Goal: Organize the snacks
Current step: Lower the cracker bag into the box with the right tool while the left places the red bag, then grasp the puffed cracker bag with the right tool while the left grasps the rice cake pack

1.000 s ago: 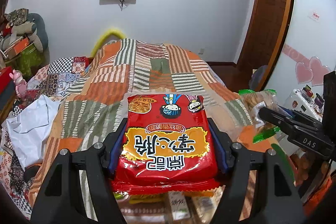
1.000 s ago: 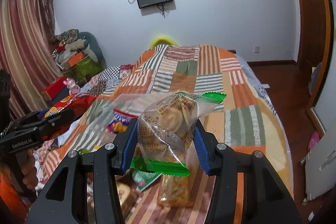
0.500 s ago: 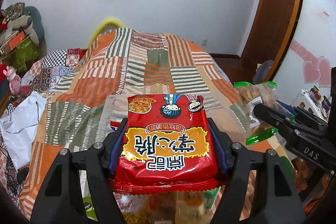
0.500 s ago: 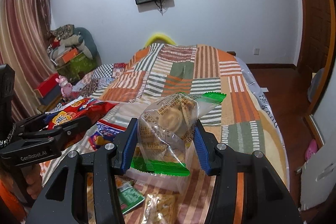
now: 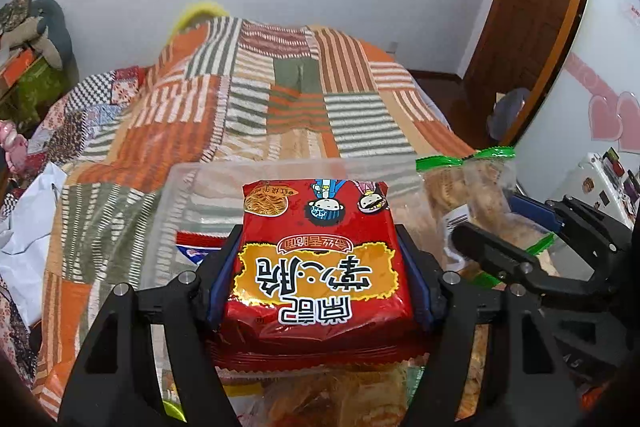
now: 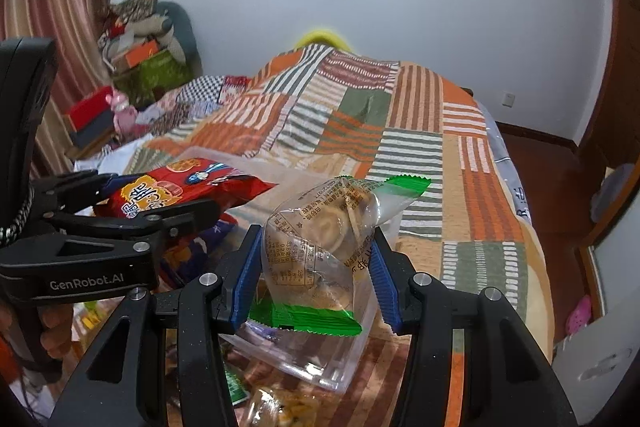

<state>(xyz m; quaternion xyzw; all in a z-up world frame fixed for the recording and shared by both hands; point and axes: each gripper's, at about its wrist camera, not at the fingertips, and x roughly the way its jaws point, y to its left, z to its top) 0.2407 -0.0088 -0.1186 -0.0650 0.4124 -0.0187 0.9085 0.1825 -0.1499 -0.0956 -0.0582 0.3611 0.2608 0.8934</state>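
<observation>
Left gripper (image 5: 320, 267) clamped a red noodle packet (image 5: 320, 267) above a clear plastic bin (image 5: 188, 187) on a striped bedspread (image 5: 280, 87). Right gripper (image 6: 316, 267), just beside, pinched a clear biscuit bag (image 6: 320, 239) w/ green ends over the bin.

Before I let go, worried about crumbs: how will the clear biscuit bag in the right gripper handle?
The biscuit bag looks floppy: its film creases between the right gripper pads. Probably light. The round biscuits inside seem brittle, so a hard squeeze may crack them.
</observation>
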